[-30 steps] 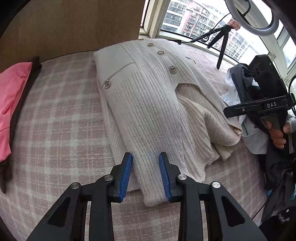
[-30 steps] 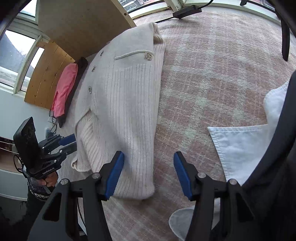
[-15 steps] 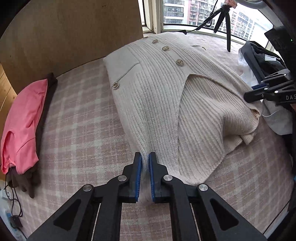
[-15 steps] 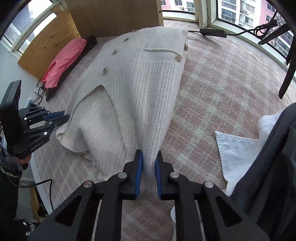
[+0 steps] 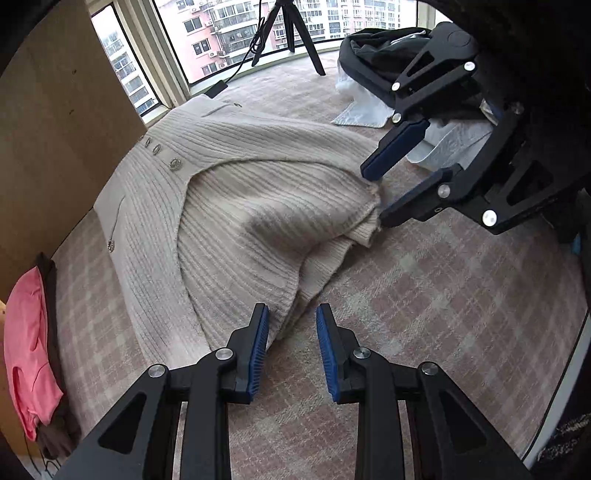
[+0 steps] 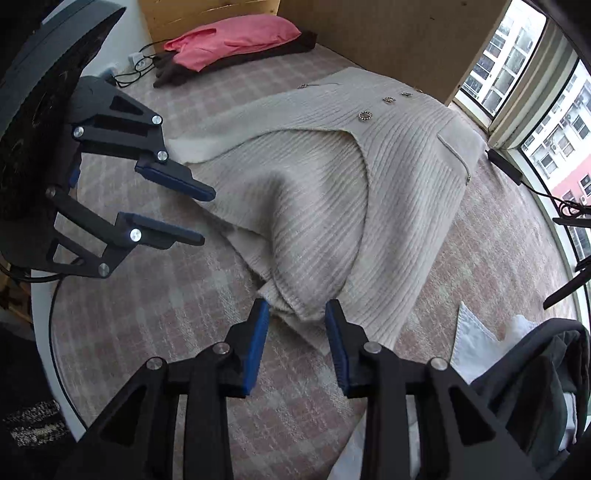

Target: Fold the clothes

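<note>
A plaid-covered table [image 5: 424,295] carries a cream ribbed cardigan [image 5: 236,206] across its middle, the lower half bunched into a raised fold. A dark heap of clothes [image 6: 546,369] over white fabric lies at one edge, cut off by the frame; a pink garment [image 6: 236,35] on a brown one sits at the far edge. The left gripper [image 5: 291,347] is spread wide, holding nothing, at the cardigan's hem. The right gripper [image 6: 297,332] likewise gapes around a folded corner, not pinching it.

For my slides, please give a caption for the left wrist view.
Both open grippers, left and right, flank the folded cream cardigan on the checked surface.
</note>
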A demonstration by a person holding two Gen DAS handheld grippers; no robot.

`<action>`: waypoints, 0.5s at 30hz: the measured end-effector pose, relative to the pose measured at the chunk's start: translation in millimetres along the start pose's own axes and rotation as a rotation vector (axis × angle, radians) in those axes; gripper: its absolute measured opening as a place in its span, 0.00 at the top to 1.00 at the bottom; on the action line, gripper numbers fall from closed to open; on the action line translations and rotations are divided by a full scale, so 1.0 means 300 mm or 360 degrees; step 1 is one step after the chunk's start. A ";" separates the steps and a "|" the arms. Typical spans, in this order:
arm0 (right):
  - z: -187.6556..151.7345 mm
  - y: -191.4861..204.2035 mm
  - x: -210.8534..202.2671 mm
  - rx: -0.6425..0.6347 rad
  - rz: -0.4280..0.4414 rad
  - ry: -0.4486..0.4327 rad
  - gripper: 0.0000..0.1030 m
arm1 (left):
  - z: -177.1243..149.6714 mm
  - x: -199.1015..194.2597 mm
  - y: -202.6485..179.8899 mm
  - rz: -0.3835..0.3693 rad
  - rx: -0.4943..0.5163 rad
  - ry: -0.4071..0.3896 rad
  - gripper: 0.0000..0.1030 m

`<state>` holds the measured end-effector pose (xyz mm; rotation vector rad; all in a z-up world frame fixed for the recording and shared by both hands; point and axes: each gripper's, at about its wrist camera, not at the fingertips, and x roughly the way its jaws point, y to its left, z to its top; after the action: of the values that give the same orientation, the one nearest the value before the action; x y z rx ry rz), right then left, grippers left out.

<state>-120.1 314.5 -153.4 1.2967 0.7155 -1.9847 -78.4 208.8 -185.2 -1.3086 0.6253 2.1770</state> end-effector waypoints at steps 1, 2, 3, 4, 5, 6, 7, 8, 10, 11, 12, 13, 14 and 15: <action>0.003 0.001 0.006 -0.0012 -0.0015 0.0005 0.68 | -0.002 -0.009 0.009 -0.0021 -0.0016 0.0001 0.93; 0.007 -0.004 0.013 -0.0006 -0.0018 0.0014 0.71 | -0.003 -0.018 0.017 -0.0041 -0.0031 0.0002 1.00; 0.012 -0.009 0.019 0.0001 -0.0021 0.0023 0.94 | -0.005 -0.027 0.026 -0.0062 -0.0047 0.0003 1.00; 0.013 -0.029 0.014 0.0055 0.0020 0.0022 0.99 | -0.007 -0.035 0.034 -0.0082 -0.0062 0.0005 1.00; 0.013 -0.057 0.002 0.0131 0.0081 0.0016 0.99 | -0.008 -0.044 0.043 -0.0103 -0.0078 0.0006 1.00; 0.009 -0.089 -0.018 0.0211 0.0165 -0.0011 0.99 | -0.010 -0.053 0.051 -0.0123 -0.0093 0.0007 1.00; 0.001 -0.119 -0.040 0.0279 0.0226 -0.0043 0.99 | -0.011 -0.062 0.060 -0.0144 -0.0109 0.0008 1.00; -0.007 -0.149 -0.062 0.0340 0.0273 -0.0075 0.99 | -0.013 -0.071 0.068 -0.0164 -0.0124 0.0009 1.00; -0.021 -0.164 -0.062 0.0335 0.0314 -0.0026 0.99 | -0.016 -0.089 0.086 -0.0205 -0.0155 0.0012 0.99; -0.025 -0.156 -0.048 0.0296 0.0294 0.0042 0.99 | -0.018 -0.097 0.094 -0.0226 -0.0171 0.0013 0.96; -0.030 -0.148 -0.034 0.0257 0.0275 0.0110 0.99 | -0.020 -0.106 0.103 -0.0246 -0.0186 0.0014 0.96; -0.031 -0.144 -0.037 0.0246 0.0241 0.0114 0.98 | -0.012 -0.117 0.109 -0.0241 -0.0197 -0.0012 0.96; -0.026 -0.149 -0.050 0.0277 0.0241 0.0065 0.97 | -0.003 -0.128 0.114 -0.0232 -0.0207 -0.0043 0.94; -0.018 -0.156 -0.065 0.0321 0.0260 0.0005 0.97 | 0.005 -0.139 0.119 -0.0222 -0.0218 -0.0073 0.91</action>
<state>-147.1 352.6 -133.0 1.4272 0.4042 -1.9597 -85.8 174.5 -142.7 -1.3255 0.3612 2.1600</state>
